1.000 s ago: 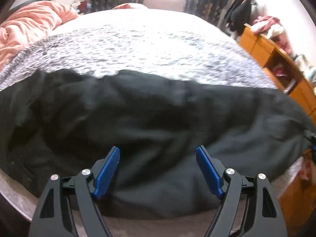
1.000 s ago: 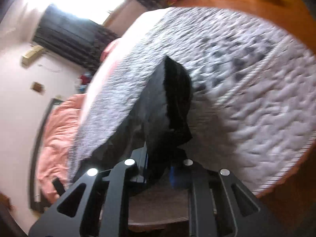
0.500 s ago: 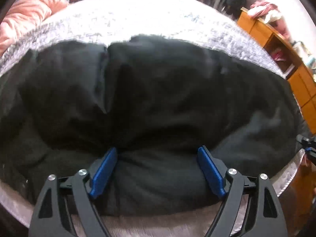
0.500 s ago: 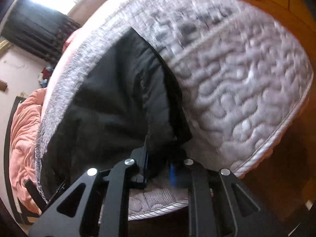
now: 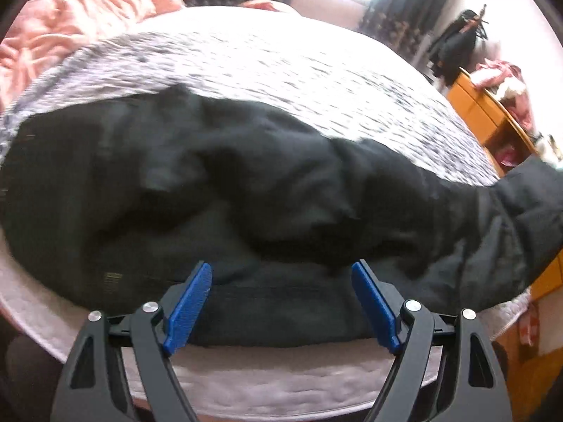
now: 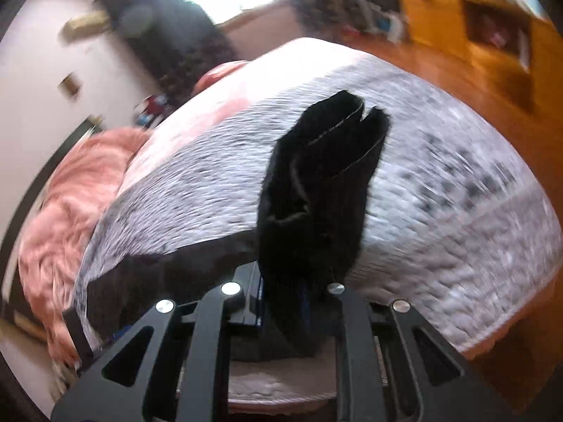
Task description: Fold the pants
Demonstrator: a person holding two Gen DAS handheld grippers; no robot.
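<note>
Nearest in the left wrist view, the left gripper [image 5: 281, 297] is spread wide, its blue pads [image 5: 188, 304] on either side of the near hem of the black pants [image 5: 218, 190] without pinching anything. The pants lie along the near edge of the bed [image 5: 274, 66], their long axis running from nine o'clock to three o'clock across that gripper's line of sight, so the cloth sits straight ahead of it at twelve o'clock. At three o'clock the far end of the garment rises off the quilt. The right wrist view explains this: the right gripper [image 6: 285, 299] is pressed together on the leg ends, and the pants [image 6: 316, 190] stand up from its fingers toward twelve o'clock, both cuffs showing above. The right hand is therefore the one that carries; the fold likely turns on bringing that lifted end along the long axis toward the left gripper's side. Beyond, at ten o'clock, a pink duvet [image 5: 67, 24] is bunched, with orange furniture [image 5: 485, 112] at two o'clock.
</note>
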